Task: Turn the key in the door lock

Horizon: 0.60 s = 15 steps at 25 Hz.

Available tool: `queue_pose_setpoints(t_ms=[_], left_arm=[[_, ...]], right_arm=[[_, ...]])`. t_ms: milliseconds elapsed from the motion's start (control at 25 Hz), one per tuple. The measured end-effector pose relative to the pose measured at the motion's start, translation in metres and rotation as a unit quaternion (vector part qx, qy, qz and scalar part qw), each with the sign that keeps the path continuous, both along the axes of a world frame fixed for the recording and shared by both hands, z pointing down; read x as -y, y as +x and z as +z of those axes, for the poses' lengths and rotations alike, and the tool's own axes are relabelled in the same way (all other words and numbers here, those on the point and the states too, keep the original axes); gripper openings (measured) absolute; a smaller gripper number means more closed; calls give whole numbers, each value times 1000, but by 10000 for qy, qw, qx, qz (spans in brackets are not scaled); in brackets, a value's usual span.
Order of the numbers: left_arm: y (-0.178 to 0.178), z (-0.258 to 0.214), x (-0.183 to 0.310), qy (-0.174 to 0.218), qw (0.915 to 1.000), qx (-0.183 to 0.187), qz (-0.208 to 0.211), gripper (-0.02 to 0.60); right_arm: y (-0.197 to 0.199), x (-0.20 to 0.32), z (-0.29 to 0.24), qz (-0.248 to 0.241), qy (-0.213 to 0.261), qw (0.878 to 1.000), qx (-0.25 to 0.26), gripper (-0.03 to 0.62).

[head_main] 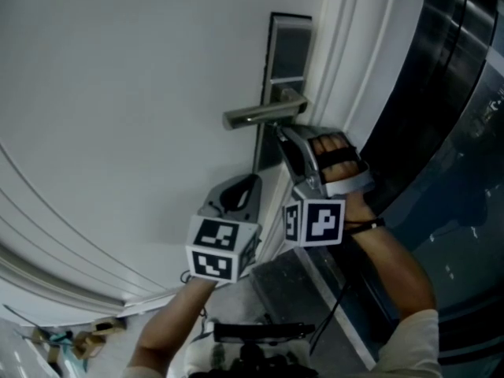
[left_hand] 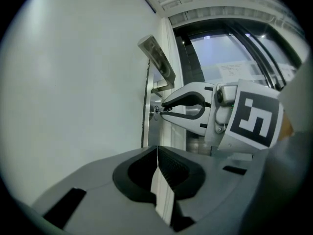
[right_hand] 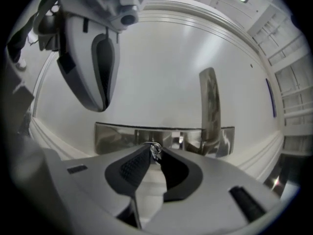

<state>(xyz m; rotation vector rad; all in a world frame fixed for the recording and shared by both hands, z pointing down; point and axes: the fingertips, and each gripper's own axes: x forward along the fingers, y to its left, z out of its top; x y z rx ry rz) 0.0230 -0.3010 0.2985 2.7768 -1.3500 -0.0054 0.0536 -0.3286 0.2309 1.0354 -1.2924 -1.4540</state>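
Note:
The white door (head_main: pixel 118 93) carries a metal lock plate (head_main: pixel 287 53) with a lever handle (head_main: pixel 264 113). Below the handle my right gripper (head_main: pixel 278 131) points level at the plate. In the right gripper view its pads are closed on a small key (right_hand: pixel 155 150) with a ring, which sits in the plate (right_hand: pixel 117 136) beside the handle (right_hand: pixel 209 104). The left gripper view shows the same grip from the side, the right gripper (left_hand: pixel 164 109) at the key (left_hand: pixel 156 110). My left gripper (head_main: pixel 249 179) hangs just left of it, shut and empty (left_hand: pixel 157 153), short of the door.
The white door frame (head_main: pixel 346 61) runs right of the lock, with dark glass panels (head_main: pixel 457 93) beyond it. Scraps lie on the floor at the bottom left (head_main: pixel 63 341). A black device (head_main: pixel 260 333) sits at the lower edge of the head view.

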Motion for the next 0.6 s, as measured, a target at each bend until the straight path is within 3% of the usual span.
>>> queue_pose_setpoints(t_ms=[160, 320, 480, 600], left_arm=[[2, 1, -1, -18, 10000, 2, 25, 21], [2, 2, -3, -24, 10000, 0, 27, 21], [1, 2, -2, -32, 10000, 8, 7, 21], [1, 3, -2, -43, 10000, 21, 4, 21]], right_arm=[[-1, -1, -3, -39, -304, 9978, 588, 81], [-1, -2, -7, -66, -700, 9860, 1513, 86], [1, -2, -12, -195, -1327, 9522, 2744, 92], [2, -1, -14, -306, -1624, 9289, 3314, 92]])
